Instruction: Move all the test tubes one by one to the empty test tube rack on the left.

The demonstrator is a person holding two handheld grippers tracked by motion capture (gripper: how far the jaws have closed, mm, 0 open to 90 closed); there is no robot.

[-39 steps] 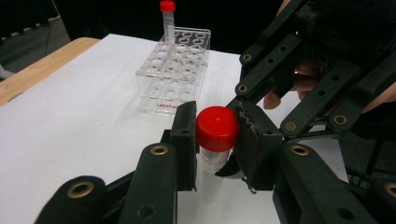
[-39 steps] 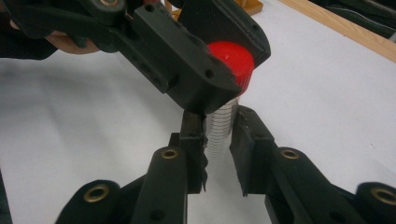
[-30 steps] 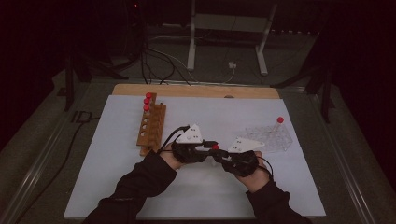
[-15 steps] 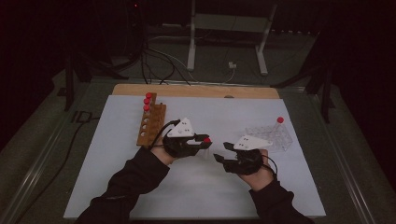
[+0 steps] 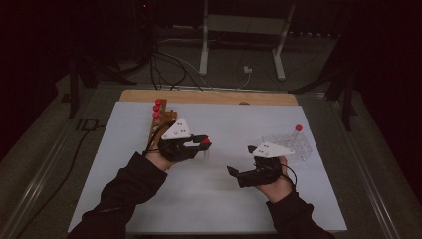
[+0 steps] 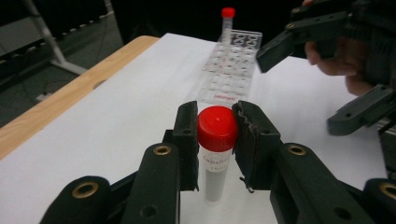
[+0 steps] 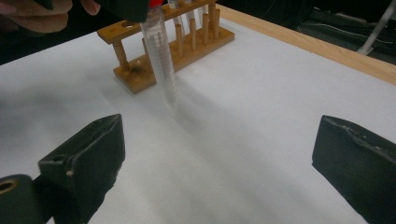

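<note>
Left gripper [image 6: 216,128] clamps red-capped tube [image 6: 216,144] just below its cap, likely for racking; right gripper [image 7: 219,163], jaws just opened wide, holds nothing.

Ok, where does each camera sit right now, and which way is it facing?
High view: above the person's side, looking forward and down at the white table; both forearms, left gripper, right gripper.
Left gripper view: rides the left gripper, faces the clear rack; its jaws clamp the red-capped tube.
Right gripper view: rides the right gripper, faces the wooden rack; open jaws.
Shared: that tube.
</note>
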